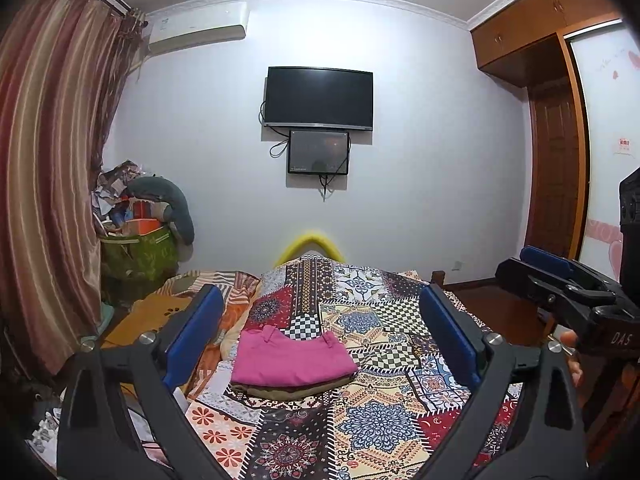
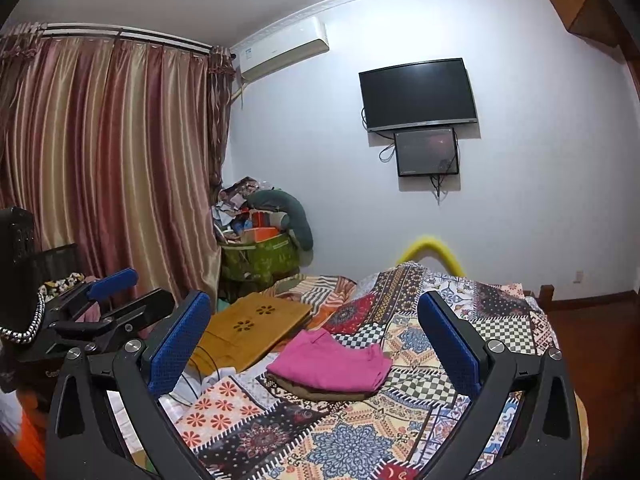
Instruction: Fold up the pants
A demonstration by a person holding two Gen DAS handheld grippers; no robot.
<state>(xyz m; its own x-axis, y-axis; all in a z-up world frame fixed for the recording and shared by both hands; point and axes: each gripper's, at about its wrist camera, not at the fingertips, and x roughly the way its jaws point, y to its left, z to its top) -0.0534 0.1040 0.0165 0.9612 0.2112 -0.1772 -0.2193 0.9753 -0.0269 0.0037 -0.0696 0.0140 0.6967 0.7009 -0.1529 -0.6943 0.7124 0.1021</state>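
Nearest the lens: your left gripper (image 1: 320,328), blue pads spread wide, nothing between them. Your right gripper (image 2: 316,328) is likewise spread, released, empty. Each one shows at the edge of the other's view, held above the near end of the bed.

The pink pants (image 1: 290,360) lie folded into a compact rectangle, resting on top of a darker olive-brown folded garment (image 1: 280,390). That small stack sits on the patchwork bedspread (image 1: 380,400), left of the bed's centre, clear of both grippers and touched by neither.

Surface: the bedspread is a busy print of checks, medallions and florals, and it rises in a hump toward the far end. A yellow curved piece (image 1: 310,242) pokes up behind that hump. To the left of the stack, a wooden lap tray (image 2: 252,328) with flower-shaped cutouts lies on striped bedding.

Room: pale wall ahead with a dark television (image 1: 318,98) mounted on it, a smaller screen (image 1: 319,153) just under it, cables hanging. Air conditioner (image 2: 284,50) high at the left corner. Striped reddish curtain (image 2: 108,160) fills the left side. A green bag (image 2: 260,258) heaped with clutter stands in the corner. Wooden wardrobe (image 1: 520,20) and door on the right.
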